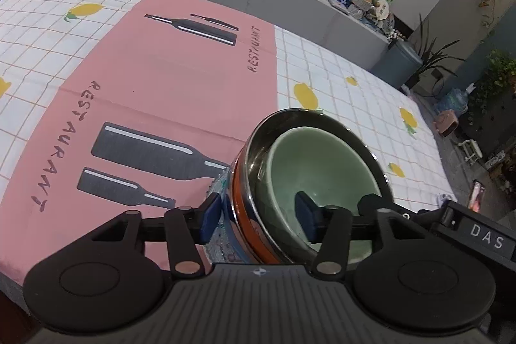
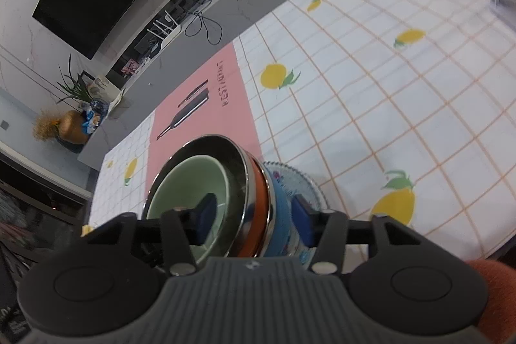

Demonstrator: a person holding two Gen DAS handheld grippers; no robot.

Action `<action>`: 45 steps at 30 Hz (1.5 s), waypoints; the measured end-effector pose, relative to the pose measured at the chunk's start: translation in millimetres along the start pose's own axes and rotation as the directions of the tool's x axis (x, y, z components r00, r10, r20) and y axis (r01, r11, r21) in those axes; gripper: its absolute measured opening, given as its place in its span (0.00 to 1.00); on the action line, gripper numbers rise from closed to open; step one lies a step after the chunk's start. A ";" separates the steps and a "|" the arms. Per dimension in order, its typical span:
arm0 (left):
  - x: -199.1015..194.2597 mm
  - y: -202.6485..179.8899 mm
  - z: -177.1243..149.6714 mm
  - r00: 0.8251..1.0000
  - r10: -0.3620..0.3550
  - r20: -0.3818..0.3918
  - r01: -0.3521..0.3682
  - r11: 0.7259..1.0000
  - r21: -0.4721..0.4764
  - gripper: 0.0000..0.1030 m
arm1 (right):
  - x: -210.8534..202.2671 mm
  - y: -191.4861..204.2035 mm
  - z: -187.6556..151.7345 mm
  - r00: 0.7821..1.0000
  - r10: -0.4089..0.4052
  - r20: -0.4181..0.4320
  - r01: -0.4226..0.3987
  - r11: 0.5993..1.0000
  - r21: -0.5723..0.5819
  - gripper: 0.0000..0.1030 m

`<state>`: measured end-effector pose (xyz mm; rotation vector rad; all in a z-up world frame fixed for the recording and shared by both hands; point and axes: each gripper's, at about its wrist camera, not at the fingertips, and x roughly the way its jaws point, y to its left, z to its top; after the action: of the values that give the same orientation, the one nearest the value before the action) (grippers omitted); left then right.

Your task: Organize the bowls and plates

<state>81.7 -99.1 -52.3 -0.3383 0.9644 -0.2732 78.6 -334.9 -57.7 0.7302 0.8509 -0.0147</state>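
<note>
The stacking looks all but finished, judging by how things lie: a pale green ceramic bowl (image 1: 322, 173) sits nested inside a stainless steel bowl (image 1: 258, 150), which sits in an orange-banded bowl (image 1: 240, 199) and a blue patterned bowl (image 2: 283, 215), the whole pile resting on a scalloped patterned plate (image 2: 309, 186) at the near edge of the pink RESTAURANT placemat (image 1: 145, 79); no other dish shows on the lemon-print tablecloth (image 2: 387, 86), so what is left seems only to draw both tools clear; the left gripper (image 1: 258, 215) straddles the near wall of the stack with fingers spread, one blue pad (image 1: 209, 215) outside and the other down in the green bowl, and a gap shows at the outer pad, so nothing is pinched; the right gripper (image 2: 254, 218) does the same from the opposite side, fingers spread, one pad inside the green bowl and one beside the blue bowl, gripping nothing; the right wrist view alone shows the plate's beaded rim and the blue bowl clearly, plus an orange sleeve (image 2: 493, 286) at the corner; the left wrist view alone shows the right tool's body labelled DAS (image 1: 483, 239), and the placemat almost whole
</note>
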 end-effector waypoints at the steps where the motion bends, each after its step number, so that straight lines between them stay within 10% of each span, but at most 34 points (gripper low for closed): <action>1: -0.6 0.1 0.2 1.000 -0.004 0.004 0.004 1.000 0.000 0.65 | -0.5 1.8 -0.3 1.000 -0.008 0.004 0.008 1.000 -0.013 0.57; 15: -26.3 -0.9 4.5 0.994 0.000 0.106 -0.009 0.996 0.088 0.72 | -2.1 7.6 -1.1 0.999 -0.035 0.024 0.036 0.998 -0.046 0.76; 27: -104.7 -14.3 -1.6 0.937 0.020 0.349 -0.126 0.951 0.284 0.72 | -63.1 60.5 -20.7 0.973 0.030 0.229 0.037 0.959 -0.283 0.86; 37: -134.1 -7.9 -23.5 0.884 0.073 0.461 -0.236 0.922 0.308 0.71 | -109.9 95.5 -69.1 0.888 0.009 0.459 0.244 0.837 -0.489 0.97; 45: -150.7 -7.2 -44.0 0.857 0.074 0.511 -0.305 0.872 0.384 0.71 | -139.3 93.5 -104.2 0.835 0.091 0.542 0.244 0.822 -0.515 0.97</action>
<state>-37.4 -56.4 40.9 0.1288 0.4082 -0.2042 -58.7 -239.4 47.2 0.0931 0.2887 -0.0420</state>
